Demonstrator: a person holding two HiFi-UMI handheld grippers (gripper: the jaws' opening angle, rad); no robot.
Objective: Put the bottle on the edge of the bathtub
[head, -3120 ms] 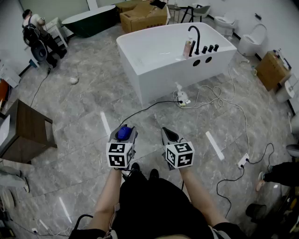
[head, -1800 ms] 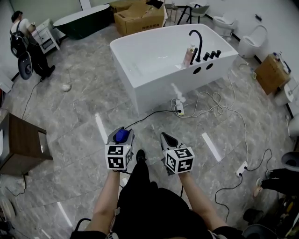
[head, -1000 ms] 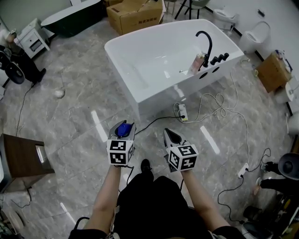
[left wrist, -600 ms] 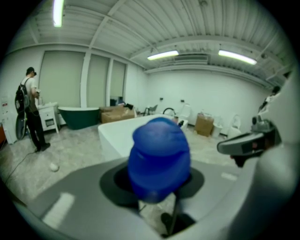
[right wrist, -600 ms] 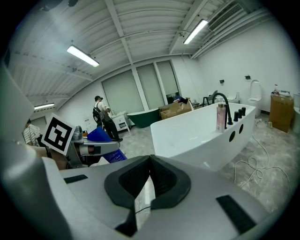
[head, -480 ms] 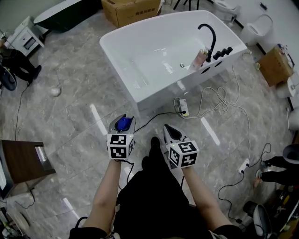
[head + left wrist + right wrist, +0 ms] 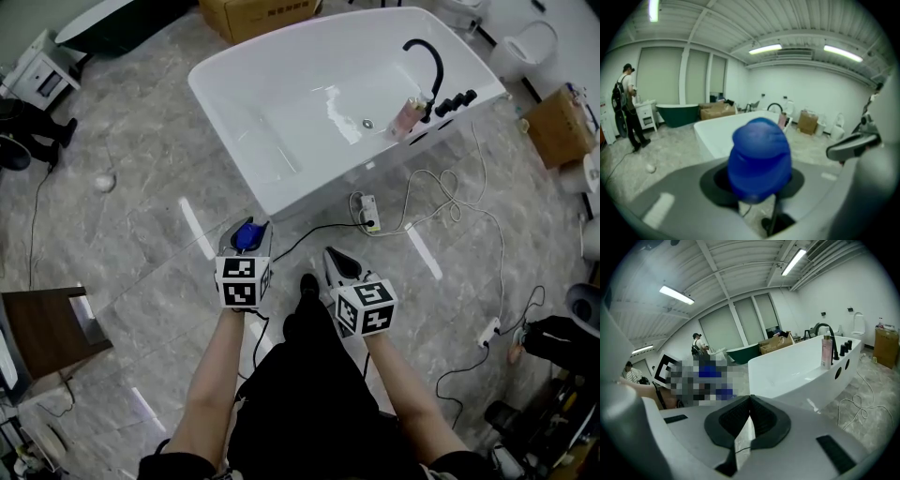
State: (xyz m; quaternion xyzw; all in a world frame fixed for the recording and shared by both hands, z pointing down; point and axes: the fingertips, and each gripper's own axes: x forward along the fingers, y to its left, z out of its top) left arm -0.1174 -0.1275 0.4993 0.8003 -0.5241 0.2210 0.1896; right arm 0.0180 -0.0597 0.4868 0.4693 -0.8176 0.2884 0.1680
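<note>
My left gripper (image 7: 246, 236) is shut on a bottle with a rounded blue top (image 7: 245, 235). In the left gripper view the blue top (image 7: 759, 159) fills the middle between the jaws, and the bottle's body is hidden. My right gripper (image 7: 339, 265) is held beside it, shut with nothing between its black pads (image 7: 761, 416). The white bathtub (image 7: 281, 192) stands on the floor ahead of both grippers, its near rim a short way off. A pink bottle (image 7: 409, 114) stands on the tub's far right edge next to a black faucet (image 7: 427, 56).
A power strip (image 7: 368, 211) and loose white cables (image 7: 450, 202) lie on the grey floor by the tub's right side. A brown wooden cabinet (image 7: 47, 328) is at the left, a cardboard box (image 7: 562, 127) at the right. A person (image 7: 628, 112) stands far left near a green tub (image 7: 684, 115).
The bathtub has come closer and lower in the head view as the person walked toward it. Both grippers keep their pose, the left still holding the blue-topped bottle.
</note>
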